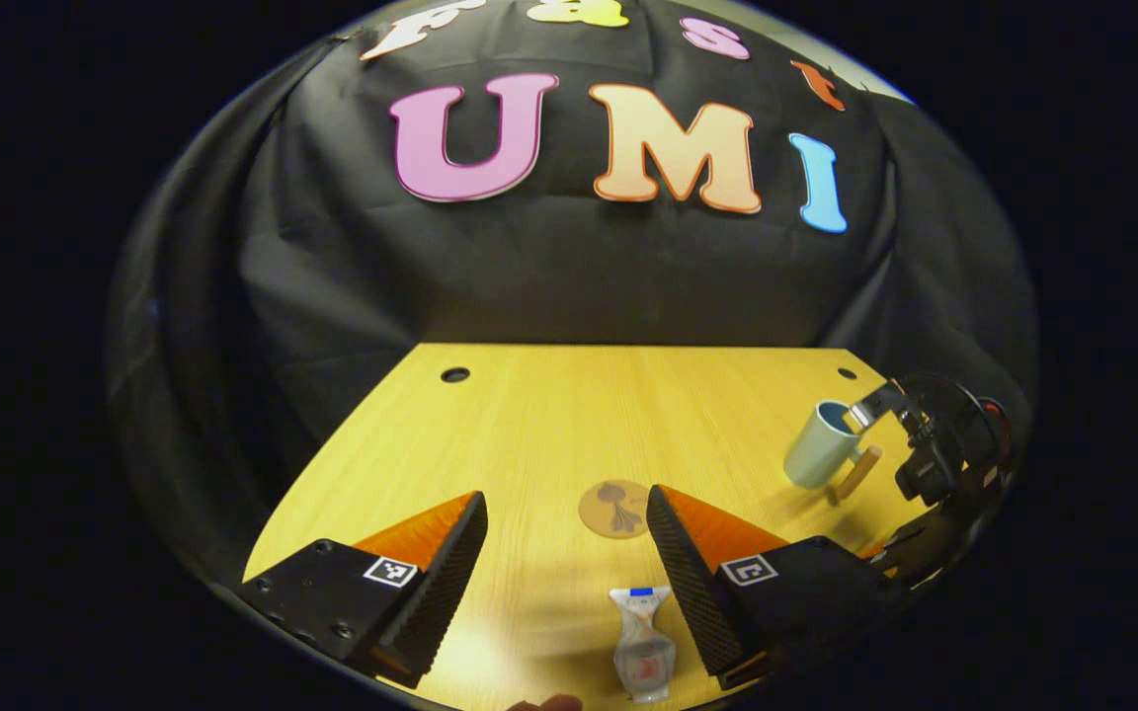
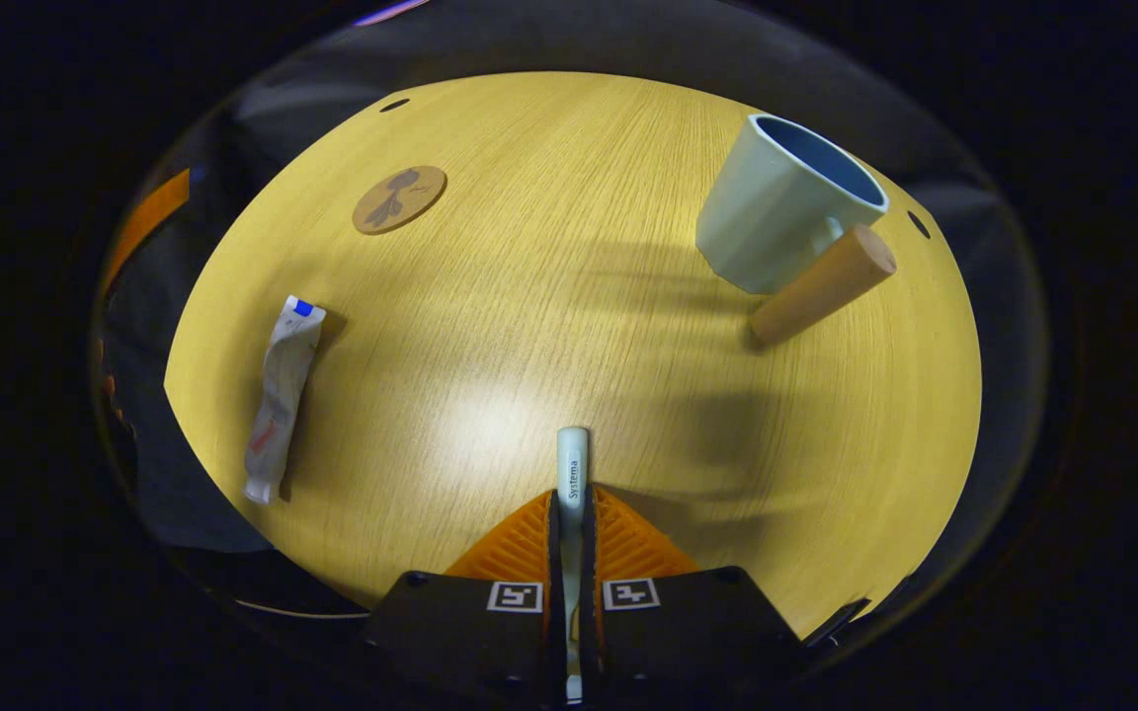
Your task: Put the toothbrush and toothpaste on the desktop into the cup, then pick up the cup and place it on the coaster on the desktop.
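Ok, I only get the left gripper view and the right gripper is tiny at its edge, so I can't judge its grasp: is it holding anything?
Observer: Yes. In the right gripper view the right gripper has its jaws closed on the toothbrush, whose end pokes forward.
Operator: Anything inside the cup?
Observer: The part of the cup interior that shows looks empty.
Operator: Is the brush over it?
Observer: No, the cup sits ahead and to the right in that view.

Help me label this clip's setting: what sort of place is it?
Likely a staged recording booth, not a real bathroom: a bare wooden desktop backed by black cloth, with just a cup, coaster and toothpaste laid out.
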`<control>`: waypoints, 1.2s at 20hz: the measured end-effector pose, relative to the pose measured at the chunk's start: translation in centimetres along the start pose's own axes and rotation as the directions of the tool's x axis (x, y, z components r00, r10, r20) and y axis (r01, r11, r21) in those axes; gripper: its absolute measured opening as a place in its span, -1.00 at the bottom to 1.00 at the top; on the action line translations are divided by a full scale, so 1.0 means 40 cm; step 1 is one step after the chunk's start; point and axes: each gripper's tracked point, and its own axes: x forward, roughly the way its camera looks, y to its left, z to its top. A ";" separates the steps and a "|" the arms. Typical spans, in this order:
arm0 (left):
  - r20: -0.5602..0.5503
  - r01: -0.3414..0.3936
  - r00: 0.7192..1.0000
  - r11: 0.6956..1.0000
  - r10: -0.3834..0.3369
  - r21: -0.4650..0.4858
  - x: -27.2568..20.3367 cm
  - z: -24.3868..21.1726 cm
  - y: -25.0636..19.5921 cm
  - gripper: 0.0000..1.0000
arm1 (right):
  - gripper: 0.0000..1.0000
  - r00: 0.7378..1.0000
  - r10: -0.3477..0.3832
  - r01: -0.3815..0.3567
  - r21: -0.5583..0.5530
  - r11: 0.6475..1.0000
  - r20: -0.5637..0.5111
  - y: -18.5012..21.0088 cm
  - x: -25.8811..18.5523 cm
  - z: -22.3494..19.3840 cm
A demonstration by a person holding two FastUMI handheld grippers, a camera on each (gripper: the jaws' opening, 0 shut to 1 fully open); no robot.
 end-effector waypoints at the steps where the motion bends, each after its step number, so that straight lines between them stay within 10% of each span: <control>1: -0.032 0.018 0.999 1.000 -0.017 0.003 0.007 -0.025 -0.015 0.89 | -0.84 1.000 0.001 -0.001 0.002 1.000 0.000 0.000 0.001 0.000; 24: -0.537 0.118 0.842 0.989 -0.052 0.089 0.048 -0.370 -0.099 0.92 | -0.84 0.998 0.017 -0.017 -0.011 1.000 0.061 0.004 -0.007 0.021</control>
